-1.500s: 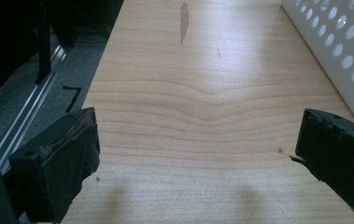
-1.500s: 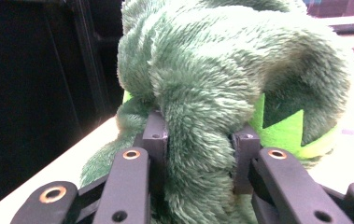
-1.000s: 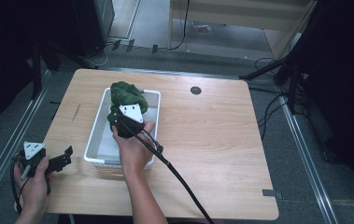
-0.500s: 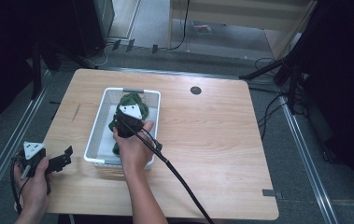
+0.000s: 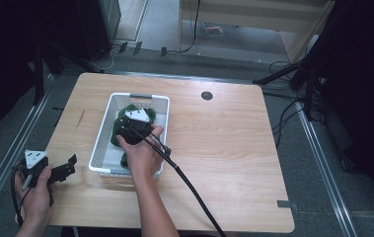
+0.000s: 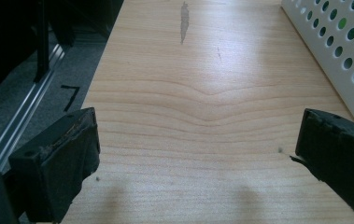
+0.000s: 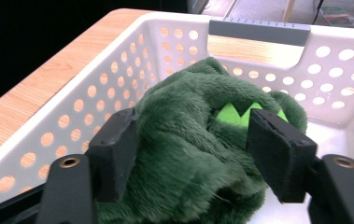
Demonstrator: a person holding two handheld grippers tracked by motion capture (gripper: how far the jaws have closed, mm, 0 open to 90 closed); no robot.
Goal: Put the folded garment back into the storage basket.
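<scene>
A dark green plush toy [image 7: 184, 112] with bright green spikes lies inside a white perforated basket [image 5: 140, 97] on the wooden table [image 5: 234, 143]. My right gripper [image 7: 193, 149] is down in the basket with a jaw pressed into each side of the toy, shut on it. In the high view the person's right hand and the gripper [image 5: 134, 129] cover most of the toy [image 5: 125, 112]. My left gripper [image 5: 70, 166] is held near the table's front left corner. Its jaws stand wide open over bare wood [image 6: 198, 154], with nothing between them.
The basket's wall [image 6: 347, 51] runs along the right of the left gripper view. A round cable hole [image 5: 206, 95] sits at the table's far edge. The right gripper's black cable [image 5: 189, 187] trails across the table toward the front. Dark stands and cables surround the table.
My right gripper has carried the plush toy from above the basket's far end down and back into the basket. The left gripper has stayed where it was.
</scene>
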